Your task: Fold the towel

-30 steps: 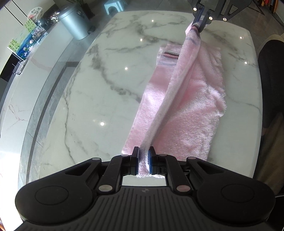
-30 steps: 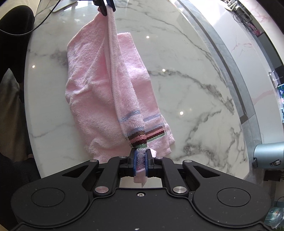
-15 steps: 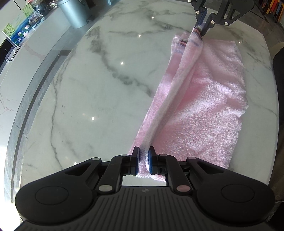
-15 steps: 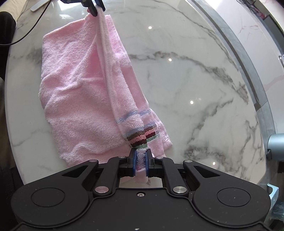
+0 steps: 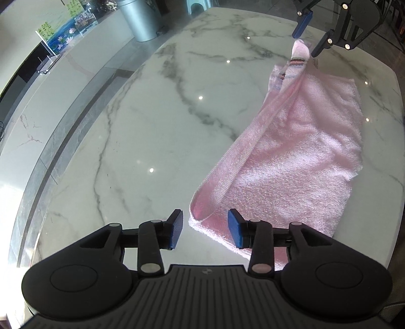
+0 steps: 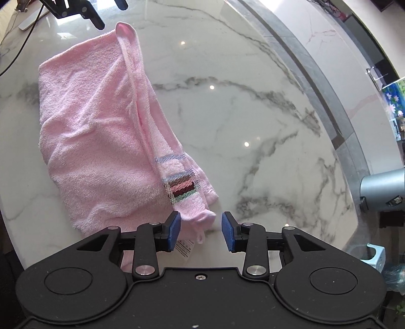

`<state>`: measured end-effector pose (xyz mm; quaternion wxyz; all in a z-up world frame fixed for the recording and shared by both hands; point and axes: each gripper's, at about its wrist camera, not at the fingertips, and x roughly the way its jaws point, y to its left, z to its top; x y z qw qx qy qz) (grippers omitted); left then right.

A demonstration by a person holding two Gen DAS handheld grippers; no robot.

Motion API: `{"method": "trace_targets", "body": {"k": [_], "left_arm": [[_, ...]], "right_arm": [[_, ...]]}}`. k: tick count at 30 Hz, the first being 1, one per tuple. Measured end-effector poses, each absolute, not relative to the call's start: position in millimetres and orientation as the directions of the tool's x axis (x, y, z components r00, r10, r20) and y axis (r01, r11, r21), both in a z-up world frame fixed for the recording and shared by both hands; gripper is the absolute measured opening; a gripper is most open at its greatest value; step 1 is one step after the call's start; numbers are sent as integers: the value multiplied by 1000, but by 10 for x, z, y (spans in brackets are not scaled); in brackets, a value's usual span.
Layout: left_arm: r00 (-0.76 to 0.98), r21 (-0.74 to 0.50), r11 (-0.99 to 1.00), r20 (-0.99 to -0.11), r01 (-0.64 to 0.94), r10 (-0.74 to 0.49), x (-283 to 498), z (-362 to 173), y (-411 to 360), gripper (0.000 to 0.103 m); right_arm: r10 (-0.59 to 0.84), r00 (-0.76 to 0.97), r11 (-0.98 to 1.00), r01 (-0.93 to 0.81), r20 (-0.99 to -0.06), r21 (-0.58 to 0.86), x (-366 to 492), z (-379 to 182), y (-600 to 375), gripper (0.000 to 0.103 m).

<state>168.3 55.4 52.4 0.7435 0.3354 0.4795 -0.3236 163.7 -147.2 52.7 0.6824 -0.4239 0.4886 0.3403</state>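
A pink towel [image 5: 298,151] with a striped band at one end lies folded lengthwise on the white marble table [image 5: 152,121]. My left gripper [image 5: 205,229] is open, with the towel's plain near corner lying between its blue pads. My right gripper [image 6: 200,231] is open, with the towel's striped corner [image 6: 182,188] and its care label just in front of its left pad. The towel [image 6: 101,131] has a raised ridge along the fold. The right gripper also shows at the far end in the left wrist view [image 5: 310,33], open. The left gripper shows at the top of the right wrist view [image 6: 108,12].
A grey metal bin [image 5: 141,17] stands on the floor beyond the table's far left; it also shows in the right wrist view [image 6: 384,189]. A grey floor strip [image 6: 329,96] runs along the table. A cable [image 6: 15,50] lies at the table's far corner.
Both grippers opened and let go of the towel's corners. The stretched, lifted edge dropped and the towel now lies on the table.
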Motion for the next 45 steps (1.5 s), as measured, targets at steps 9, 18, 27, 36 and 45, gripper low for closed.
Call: {"method": "trace_targets", "body": {"k": [9,18,27,36,45], "left_arm": [[397,171,676,-897,717,-193,1219,857,607,46],[485,38,845,-832,534,-269,835,894,770,49],[588,-16,936,-774,353,-234,918,636,710,26],[554,-44,943,-800,329,-230,1163,276,645,25],[572,-87,960,-788,265,-229,1411,130,800,26]], "right_arm": [[70,352,519,-812,-933,-267,1314,750,-1494,45],[158,438,764,-622,-885,-171,1019,848,-1537,42],[136,539,890,-436,-831,-138,991,581,-1519,11],[121,533,929,-359,-837,-94,1331,292,-1561,9],[120,560,954,-292,-820,-60,1642,108,-1652,9]]}}
